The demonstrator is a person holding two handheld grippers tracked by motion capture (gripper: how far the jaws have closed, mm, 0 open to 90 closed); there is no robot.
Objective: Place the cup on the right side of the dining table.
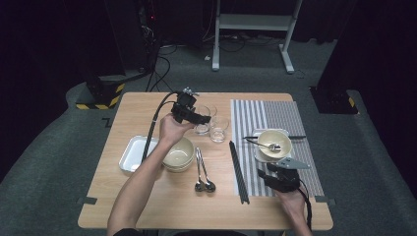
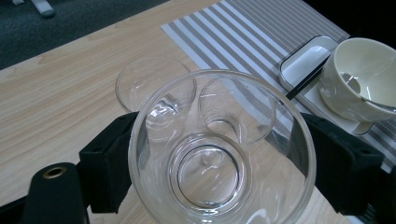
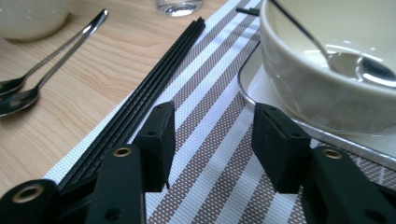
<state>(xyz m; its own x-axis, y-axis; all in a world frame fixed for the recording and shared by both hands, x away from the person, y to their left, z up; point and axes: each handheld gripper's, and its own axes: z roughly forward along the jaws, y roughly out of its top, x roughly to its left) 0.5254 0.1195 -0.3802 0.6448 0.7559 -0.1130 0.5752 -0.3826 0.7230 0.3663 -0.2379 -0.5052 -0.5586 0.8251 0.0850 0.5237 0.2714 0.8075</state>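
Note:
My left gripper (image 2: pixel 219 163) is shut on a clear drinking glass (image 2: pixel 219 154); its black pads (image 2: pixel 112 168) press the glass wall from both sides. In the high view the left gripper (image 1: pixel 202 119) is at the middle back of the table. Two more clear glasses (image 2: pixel 154 86) stand on the wood just beyond the held one. My right gripper (image 3: pixel 212 135) stands open low over the striped placemat (image 3: pixel 210 102), with nothing between its jaws. It is just in front of a cream bowl (image 3: pixel 327 84) holding a spoon (image 3: pixel 369 67). In the high view the right gripper (image 1: pixel 268 174) is at the front right.
The cream bowl (image 1: pixel 274 142) sits on a small white tray (image 1: pixel 258 156) on the placemat (image 1: pixel 275 113). Black chopsticks (image 1: pixel 238 172) lie along the mat's left edge, with two spoons (image 1: pixel 202 169) to their left. Stacked bowls (image 1: pixel 179 153) and a white dish (image 1: pixel 130 155) stand left of centre.

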